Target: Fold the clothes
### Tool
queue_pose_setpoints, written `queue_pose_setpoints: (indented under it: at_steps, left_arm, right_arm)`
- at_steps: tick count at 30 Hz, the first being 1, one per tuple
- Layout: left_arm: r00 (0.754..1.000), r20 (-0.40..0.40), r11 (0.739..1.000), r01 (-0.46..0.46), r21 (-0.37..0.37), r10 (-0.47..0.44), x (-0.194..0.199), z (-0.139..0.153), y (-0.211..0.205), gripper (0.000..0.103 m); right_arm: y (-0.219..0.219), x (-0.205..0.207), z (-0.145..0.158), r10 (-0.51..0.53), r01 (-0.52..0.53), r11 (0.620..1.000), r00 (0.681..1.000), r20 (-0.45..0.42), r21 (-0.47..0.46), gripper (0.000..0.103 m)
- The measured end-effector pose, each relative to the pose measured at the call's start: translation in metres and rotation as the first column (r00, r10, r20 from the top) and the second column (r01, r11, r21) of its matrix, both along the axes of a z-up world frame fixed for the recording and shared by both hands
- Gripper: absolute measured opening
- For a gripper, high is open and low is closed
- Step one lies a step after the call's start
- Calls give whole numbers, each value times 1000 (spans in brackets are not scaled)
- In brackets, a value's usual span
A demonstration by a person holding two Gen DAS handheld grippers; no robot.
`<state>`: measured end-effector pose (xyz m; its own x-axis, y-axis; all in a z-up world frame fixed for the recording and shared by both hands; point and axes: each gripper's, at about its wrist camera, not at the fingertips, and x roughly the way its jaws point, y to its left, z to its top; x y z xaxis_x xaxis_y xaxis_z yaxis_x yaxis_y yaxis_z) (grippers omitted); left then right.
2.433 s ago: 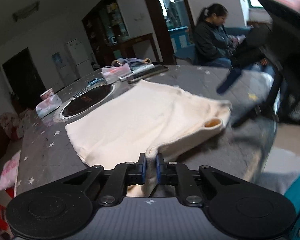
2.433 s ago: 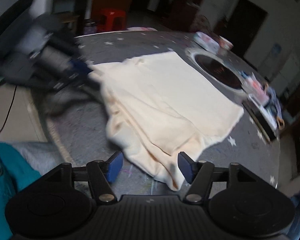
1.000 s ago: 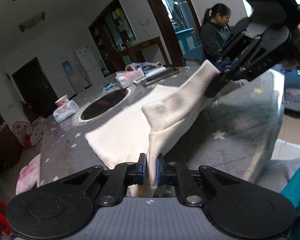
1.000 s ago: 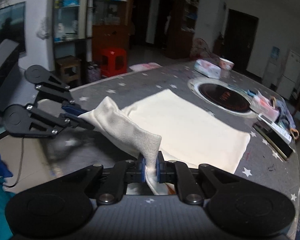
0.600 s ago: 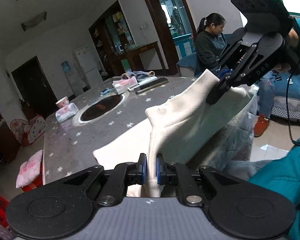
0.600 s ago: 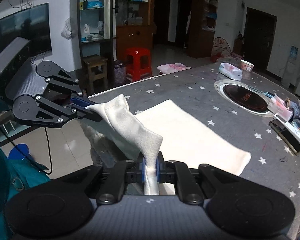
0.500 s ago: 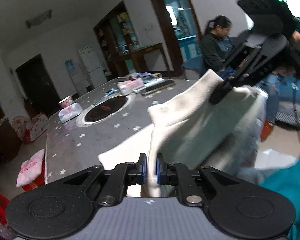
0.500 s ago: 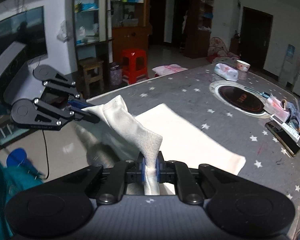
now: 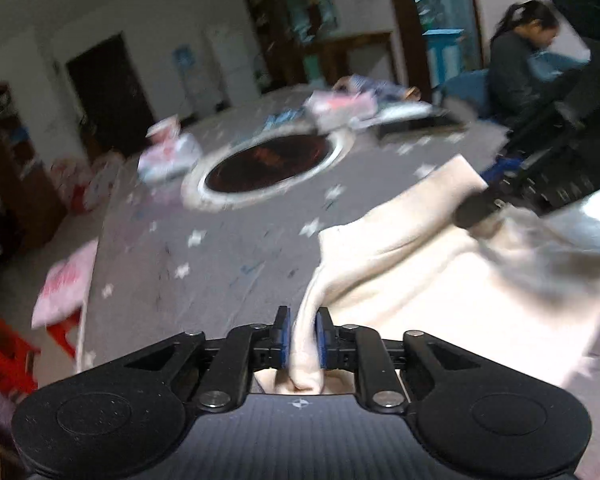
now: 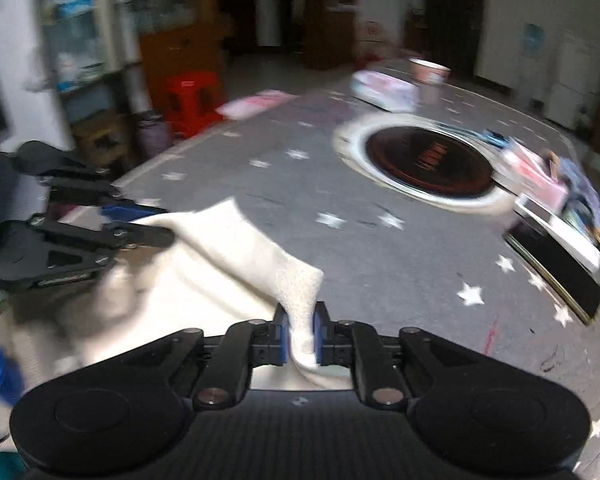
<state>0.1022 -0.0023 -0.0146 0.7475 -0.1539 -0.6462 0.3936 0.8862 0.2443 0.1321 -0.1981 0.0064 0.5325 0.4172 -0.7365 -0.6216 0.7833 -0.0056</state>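
Star-print table [image 9: 220, 248] blurred; both jaws pinch cream garment [image 9: 420, 280], left loosening; lower edge hidden.

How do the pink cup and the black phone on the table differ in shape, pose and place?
The pink cup is round and stands upright; the black phone is flat and lies on its back. The pink cup sits at the far side, beyond the round cooktop, beside a pink packet; the black phone lies nearer, at the table's right edge. Both rest on the grey starred cloth, apart from the cream garment.
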Motion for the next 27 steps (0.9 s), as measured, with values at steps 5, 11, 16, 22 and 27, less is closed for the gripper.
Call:
queue_pose_setpoints:
  at_steps: [5, 11, 16, 22, 27]
  left_arm:
    - [998, 17, 999, -52, -15, 53, 5, -7, 9, 35]
    - [990, 68, 991, -120, -51, 123, 0, 12, 22, 40]
    - [990, 71, 981, -113, -156, 125, -16, 32, 22, 40]
    - [999, 29, 981, -30, -192, 36, -35, 29, -6, 40]
    - [999, -30, 983, -19, -183, 14, -36, 11, -21, 42]
  right_arm:
    - [-14, 3, -22, -145, 145, 987, 989, 3, 69, 21]
    - [-44, -19, -12, -192, 191, 978, 981, 8, 82, 22]
    - [-66, -29, -17, -237, 239, 967, 971, -30, 87, 22]
    - [-74, -20, -33, -298, 306, 944, 951, -79, 122, 22]
    - [-76, -18, -40, -328, 338, 925, 941, -84, 172, 26]
